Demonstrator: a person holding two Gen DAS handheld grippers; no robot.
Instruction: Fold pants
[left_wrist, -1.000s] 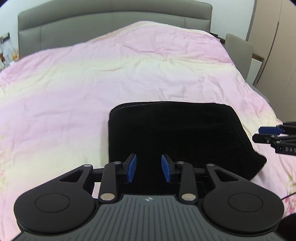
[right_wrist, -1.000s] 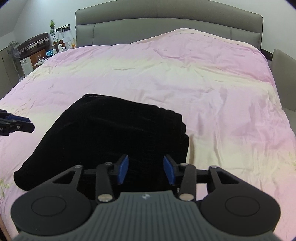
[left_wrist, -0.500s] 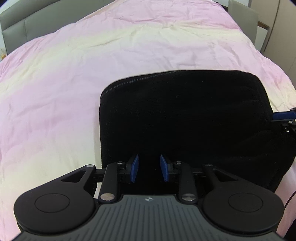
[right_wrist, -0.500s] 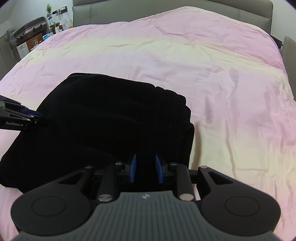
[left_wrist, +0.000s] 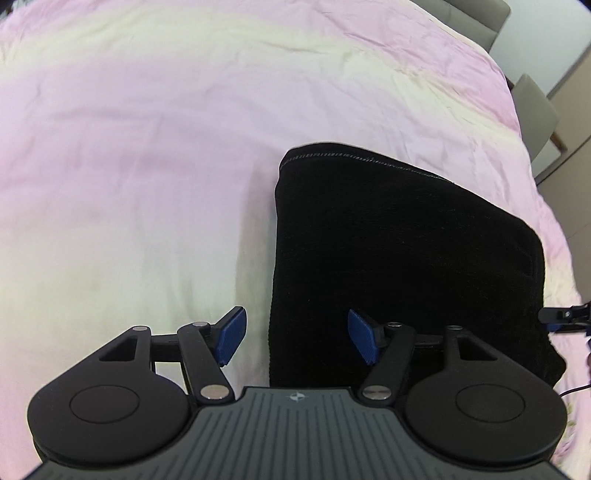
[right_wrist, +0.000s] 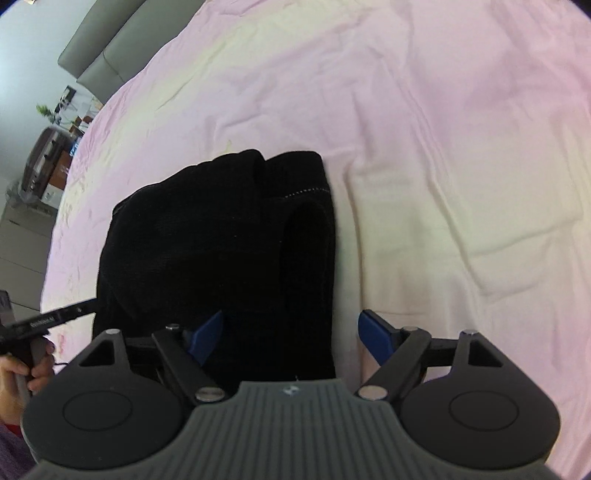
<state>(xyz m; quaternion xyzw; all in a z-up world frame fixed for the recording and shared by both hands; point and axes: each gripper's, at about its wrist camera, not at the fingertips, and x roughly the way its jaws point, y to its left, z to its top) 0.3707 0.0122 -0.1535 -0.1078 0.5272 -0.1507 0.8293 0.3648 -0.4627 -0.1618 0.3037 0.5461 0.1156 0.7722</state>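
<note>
Both grippers angle downward. The left gripper (left_wrist: 295, 338) has its jaws opening, blue pads spread wide. The right gripper (right_wrist: 293, 338) likewise, jaws opening. A hand (right_wrist: 22, 373) grasps the left gripper's handle.

I see the pants (left_wrist: 399, 258) as black, matt, plush cloth with pale stitching; the bed (left_wrist: 147, 147) cover is smooth, creased pink-and-cream fabric; my fingers (left_wrist: 231, 336) look ribbed blue plastic.
</note>
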